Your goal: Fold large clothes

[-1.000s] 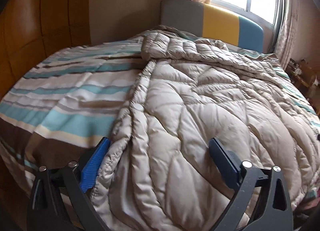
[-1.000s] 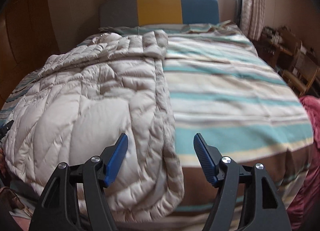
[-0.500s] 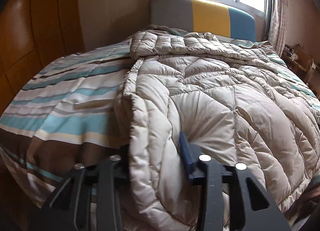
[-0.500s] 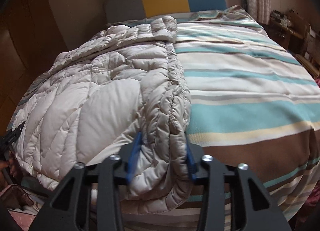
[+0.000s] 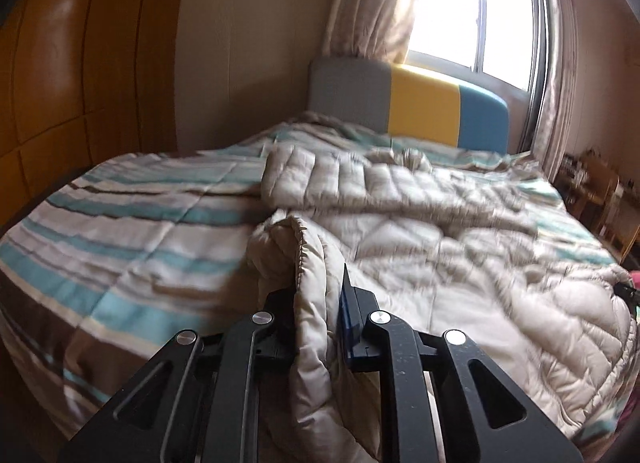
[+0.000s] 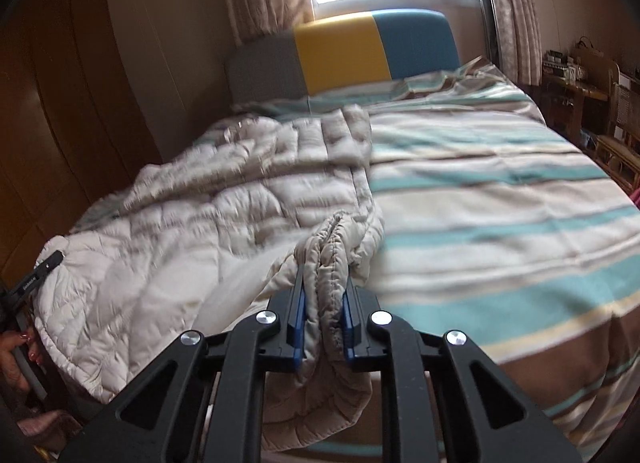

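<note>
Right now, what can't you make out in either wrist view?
- Left wrist: the left gripper's left pad, covered by the jacket hem.
- Left wrist: jacket's right hem corner, cut off at the lens edge.
- Both views: quilting detail, motion-blurred.
- Right wrist: right gripper clamps the hem; fabric hanging below hides behind its frame.
- Shelf clutter: too small.

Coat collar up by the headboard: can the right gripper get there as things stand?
Probably not right away. The right gripper has its jaws shut on the quilted coat hem. The collar end lies far up the striped bedspread; nothing blocks the path.
</note>
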